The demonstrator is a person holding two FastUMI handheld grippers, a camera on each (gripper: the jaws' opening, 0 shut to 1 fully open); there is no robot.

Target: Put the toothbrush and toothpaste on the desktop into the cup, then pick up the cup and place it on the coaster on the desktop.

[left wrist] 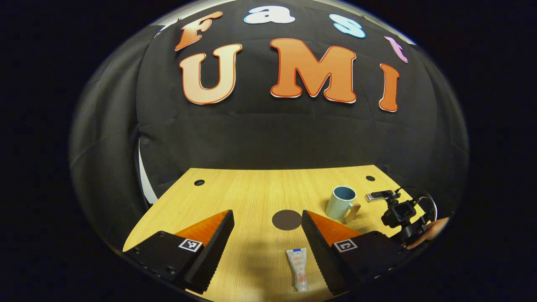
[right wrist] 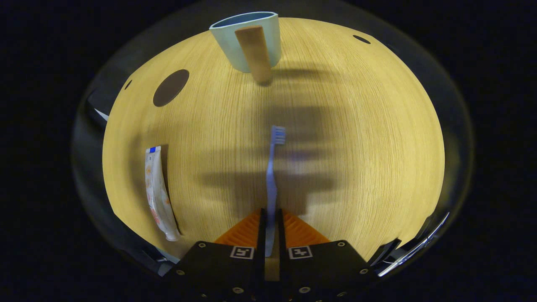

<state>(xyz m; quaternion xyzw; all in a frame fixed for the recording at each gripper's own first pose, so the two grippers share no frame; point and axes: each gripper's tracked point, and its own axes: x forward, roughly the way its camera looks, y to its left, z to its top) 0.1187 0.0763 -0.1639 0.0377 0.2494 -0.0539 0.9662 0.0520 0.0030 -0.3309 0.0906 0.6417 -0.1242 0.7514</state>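
Above the desktop, my right gripper pinches the toothbrush (bristles toward the cup). My left gripper gapes wide, holding nothing, over the toothpaste.

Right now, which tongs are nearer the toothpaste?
Left. The left tongs stand open with the toothpaste lying just ahead between their fingers. The right tongs are shut on the toothbrush, with the toothpaste off to their left.

Colours on my desk

My brush is lilac-blue; the cup upper centre is pale blue-green with a tan handle; coaster dark brown; paste white, blue-ended, orange marks; desk light wood-grain.
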